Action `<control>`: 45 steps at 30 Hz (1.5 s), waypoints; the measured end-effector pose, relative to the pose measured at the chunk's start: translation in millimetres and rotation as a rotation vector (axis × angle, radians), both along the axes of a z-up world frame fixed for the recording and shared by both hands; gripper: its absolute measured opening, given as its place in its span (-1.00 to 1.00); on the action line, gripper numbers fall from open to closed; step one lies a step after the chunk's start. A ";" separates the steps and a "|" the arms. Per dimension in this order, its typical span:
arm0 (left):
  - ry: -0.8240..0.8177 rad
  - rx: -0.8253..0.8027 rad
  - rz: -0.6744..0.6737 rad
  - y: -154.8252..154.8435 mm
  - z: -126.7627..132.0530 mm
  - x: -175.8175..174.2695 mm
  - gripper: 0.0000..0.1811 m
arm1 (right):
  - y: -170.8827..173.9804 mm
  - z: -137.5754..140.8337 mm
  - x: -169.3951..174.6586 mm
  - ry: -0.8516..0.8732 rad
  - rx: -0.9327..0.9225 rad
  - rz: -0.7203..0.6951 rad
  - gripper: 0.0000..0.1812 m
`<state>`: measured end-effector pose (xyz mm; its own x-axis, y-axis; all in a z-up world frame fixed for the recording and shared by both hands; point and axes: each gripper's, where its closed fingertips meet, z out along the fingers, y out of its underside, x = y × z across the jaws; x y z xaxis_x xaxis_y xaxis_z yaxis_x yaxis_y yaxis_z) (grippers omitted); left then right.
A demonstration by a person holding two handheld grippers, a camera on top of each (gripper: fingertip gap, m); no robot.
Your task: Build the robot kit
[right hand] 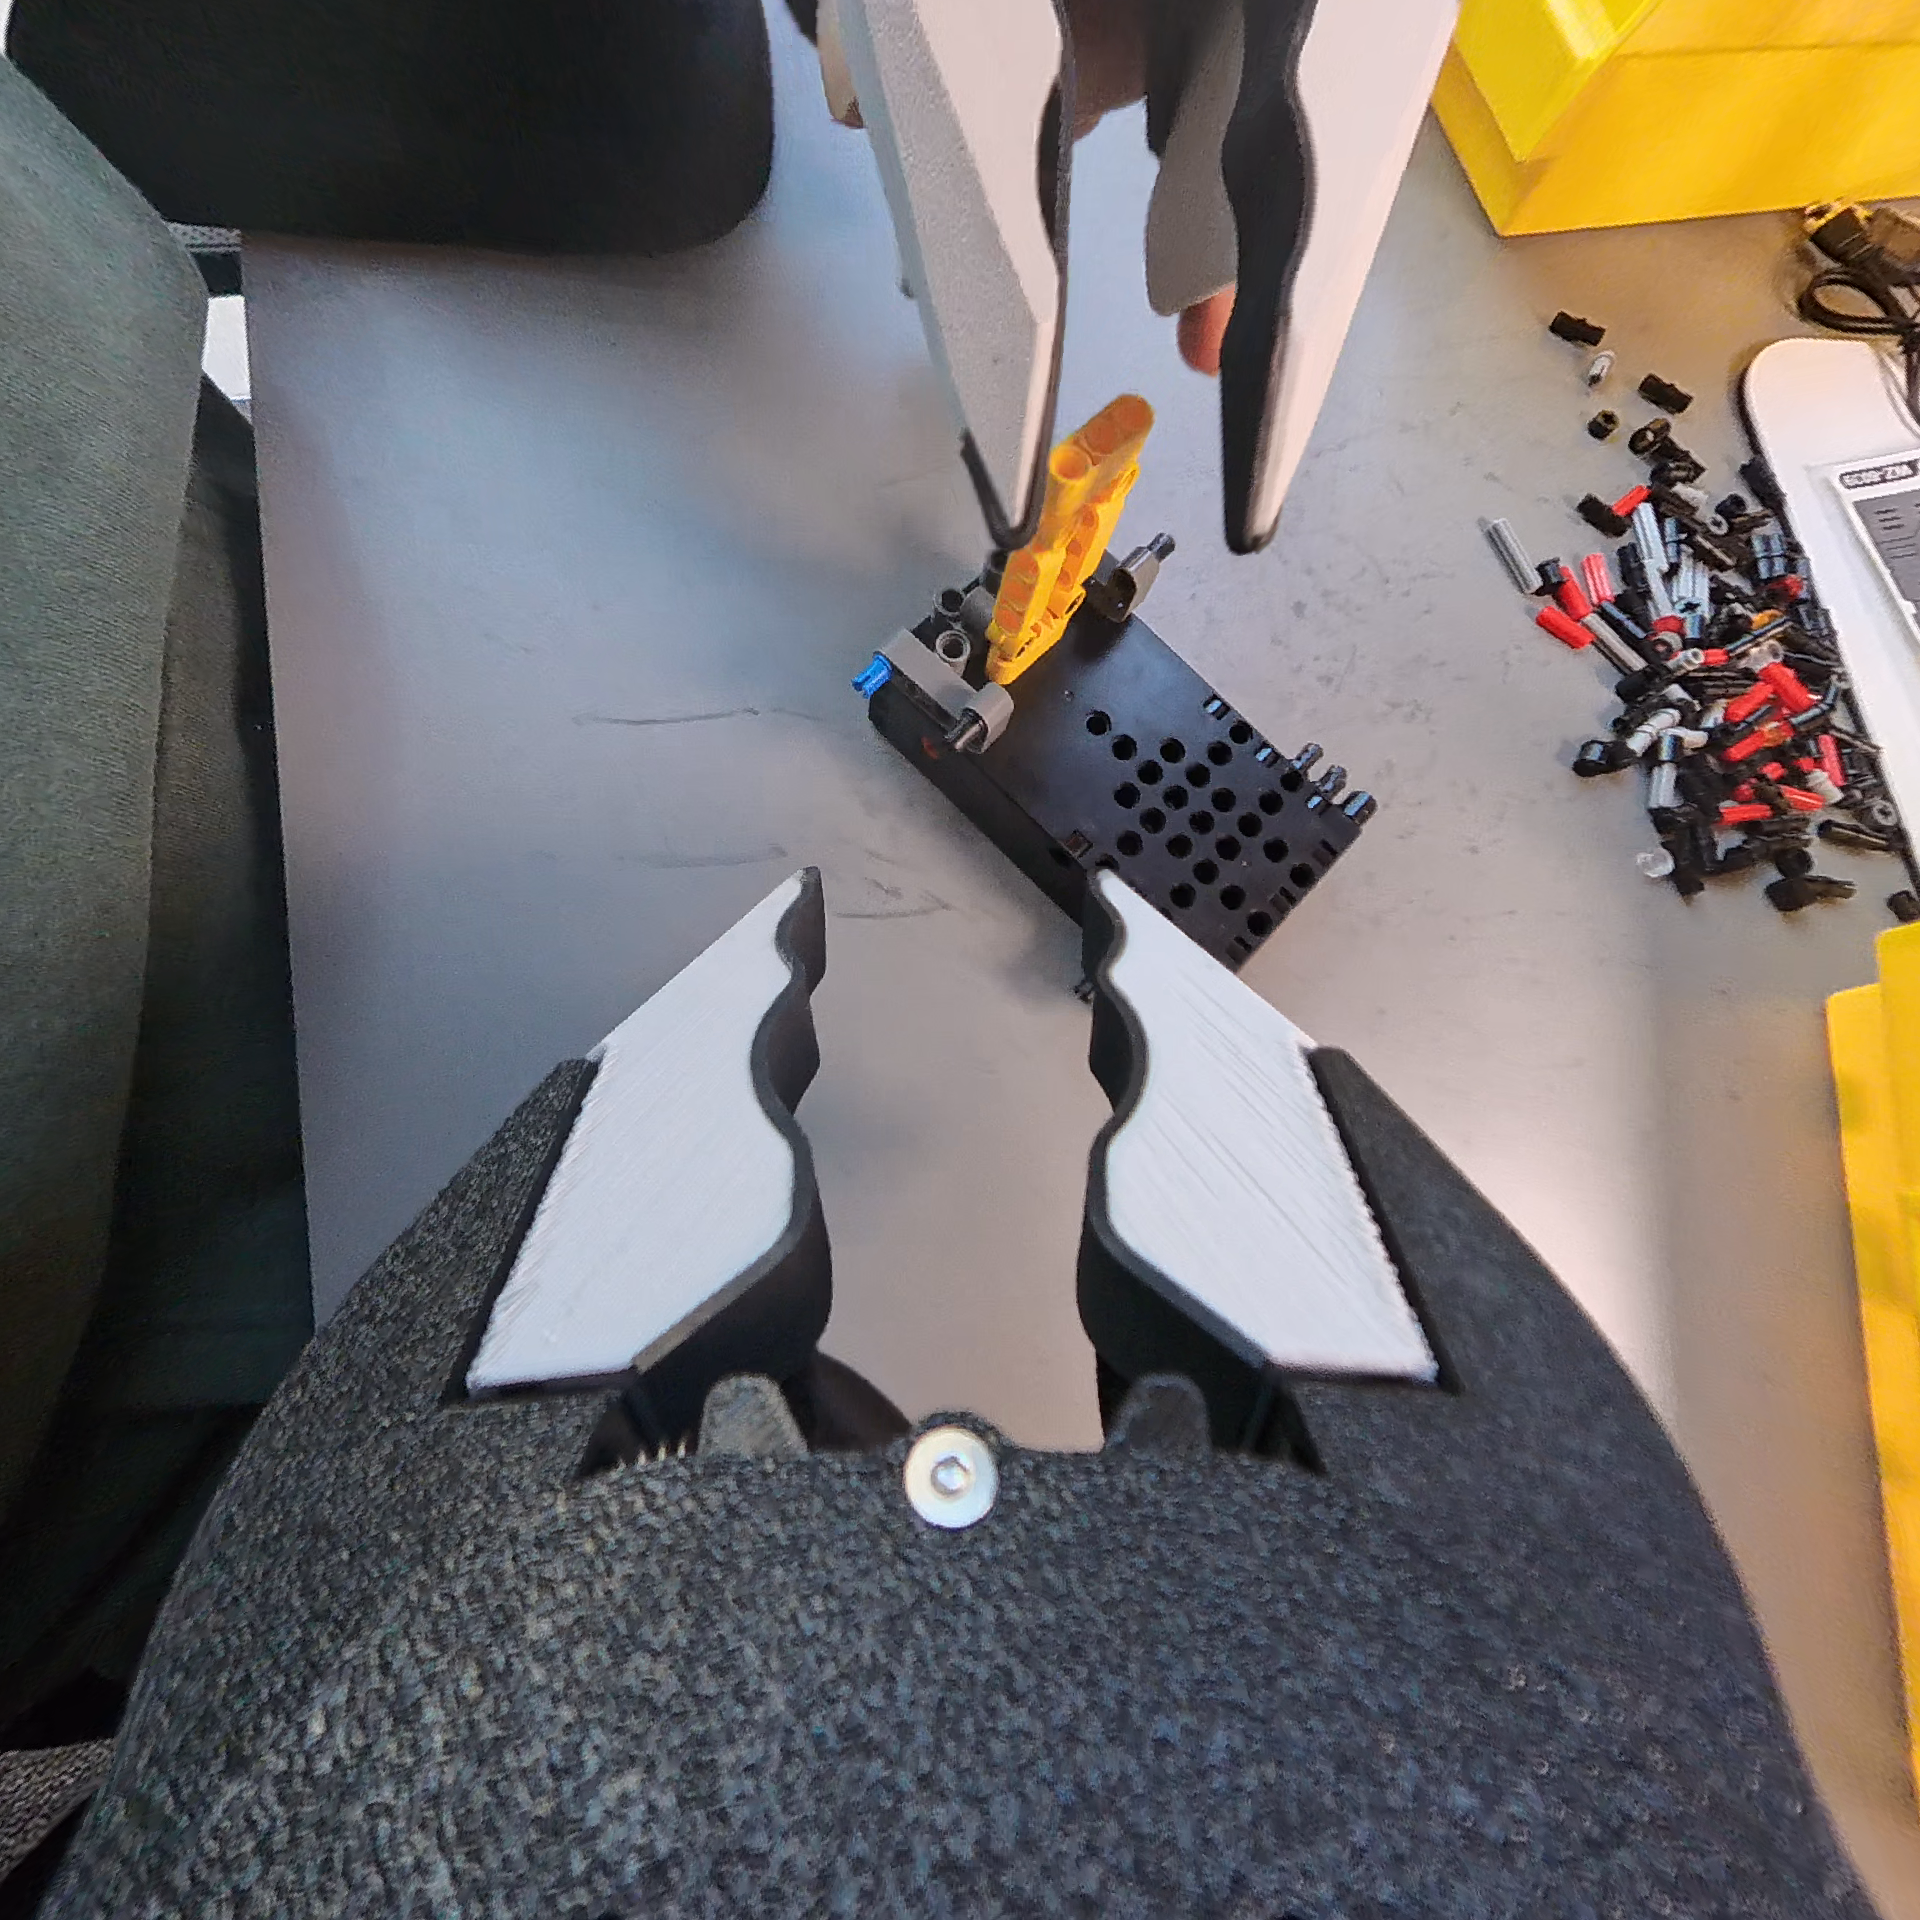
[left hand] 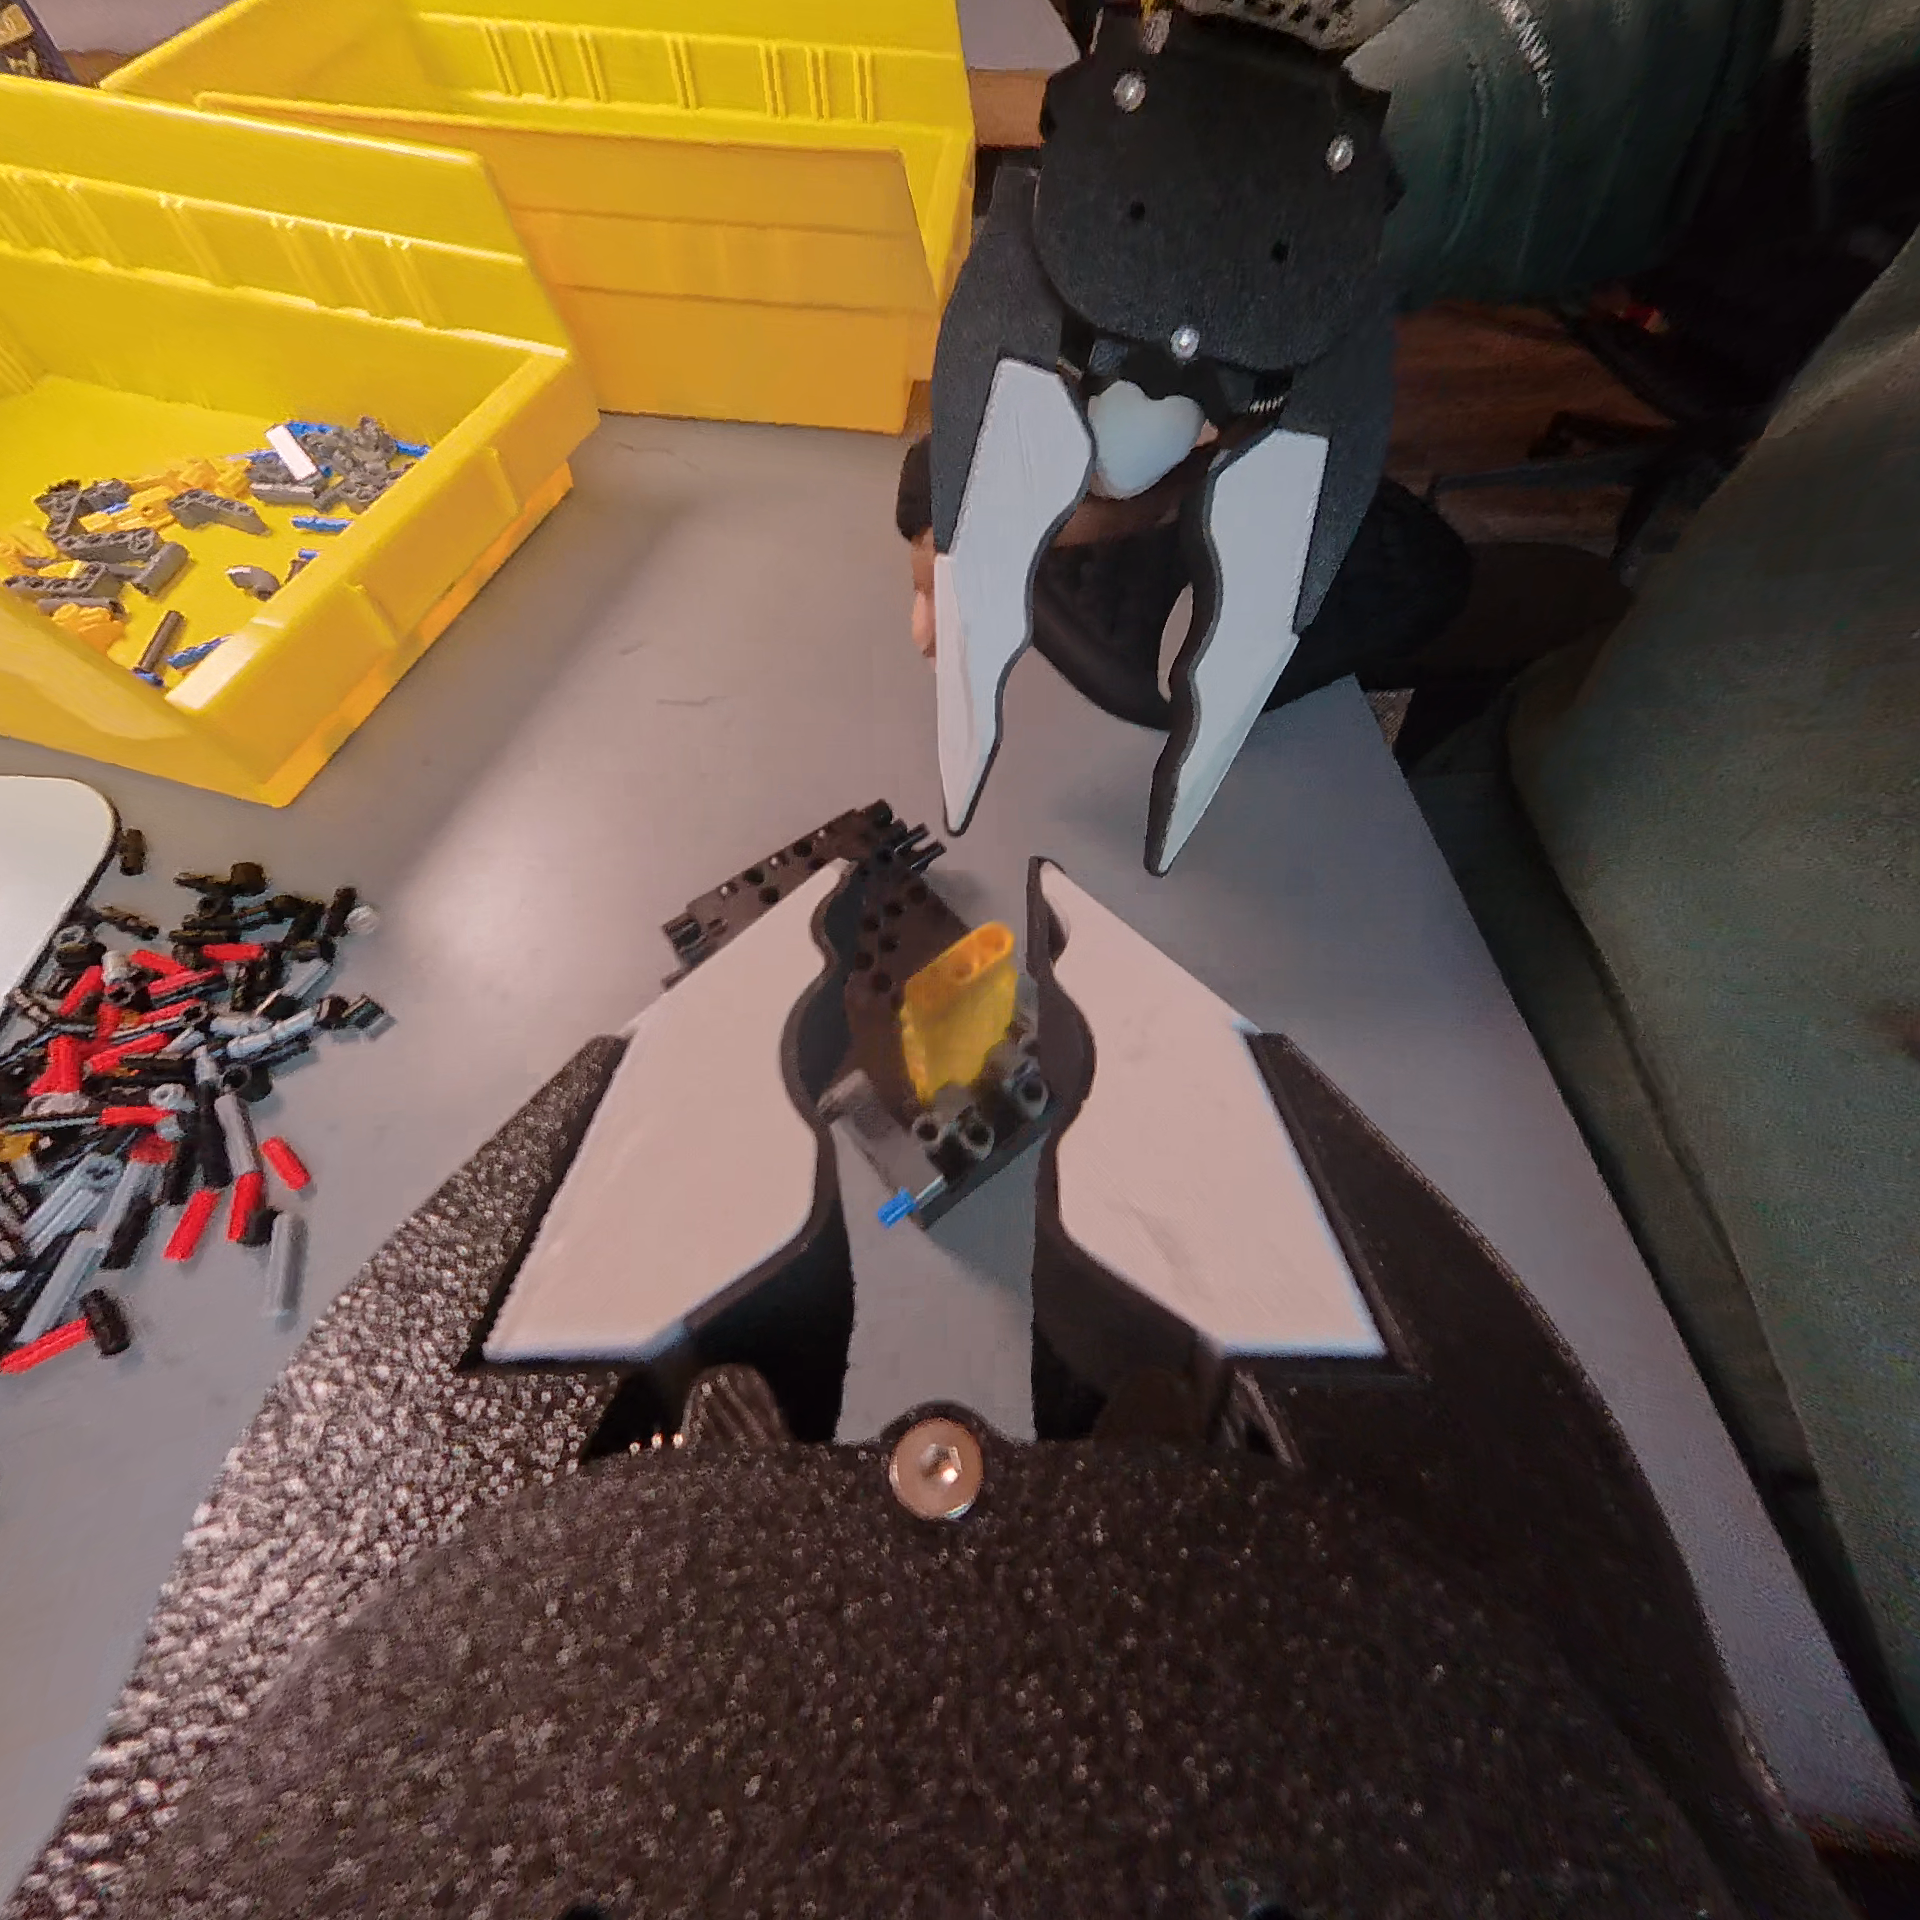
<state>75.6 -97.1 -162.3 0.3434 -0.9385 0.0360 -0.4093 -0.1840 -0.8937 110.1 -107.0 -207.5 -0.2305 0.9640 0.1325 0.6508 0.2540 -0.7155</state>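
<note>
open left gripper around yellow beam

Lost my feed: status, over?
Left gripper open, straddling yellow beam on black plate. Right gripper open, empty, at plate's edge. Nothing blocking.

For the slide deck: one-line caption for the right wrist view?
Open right gripper near a black perforated plate; open left gripper straddles its upright yellow beam.

Obscured and cropped items

Left tool hides part of the black perforated plate; white sheet and yellow bins cut off at left edge; loose pins blurred.
</note>
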 end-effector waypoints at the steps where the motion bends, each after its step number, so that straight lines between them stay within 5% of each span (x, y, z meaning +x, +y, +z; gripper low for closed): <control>1: 0.032 0.006 0.001 1.0 -4.5 -7.9 -0.65 | -0.8 -1.2 -2.3 -0.001 0.010 0.002 -0.47; 8: 0.050 -0.089 -0.102 -9.3 -32.5 -26.1 -0.58 | -8.3 -6.3 -34.2 0.028 0.022 0.015 -0.56; 12: 0.095 -0.087 -0.140 -12.7 -45.7 -18.0 -0.72 | -9.0 -14.9 -43.3 0.004 0.035 0.053 -0.73; 21: 0.123 -0.137 0.042 -5.9 -45.8 -12.5 -0.73 | 0.7 -15.0 -37.1 -0.022 0.063 0.067 -0.79; 31: 0.021 -0.232 0.263 -1.2 -43.9 -16.6 -0.76 | 14.3 -9.0 -28.8 0.002 0.024 0.059 -0.66; 36: -0.068 -0.202 0.186 -12.8 -24.9 -22.3 -0.65 | 10.1 -0.9 -19.6 0.016 -0.018 -0.009 -0.49; 42: 0.097 -0.144 0.158 -16.6 -45.3 -49.1 -0.58 | 2.6 -12.0 -35.9 0.028 -0.026 -0.117 -0.37; 45: 0.178 -0.127 0.158 -16.8 -58.9 -49.7 -0.70 | 7.1 -16.6 -40.6 0.026 0.028 -0.115 -0.51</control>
<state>25.9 -113.9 -221.1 0.4964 -0.8648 0.0754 -0.5156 -0.3637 -0.7758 69.5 -99.8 -224.1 -0.1152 0.9797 0.1639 0.6583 0.1989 -0.7260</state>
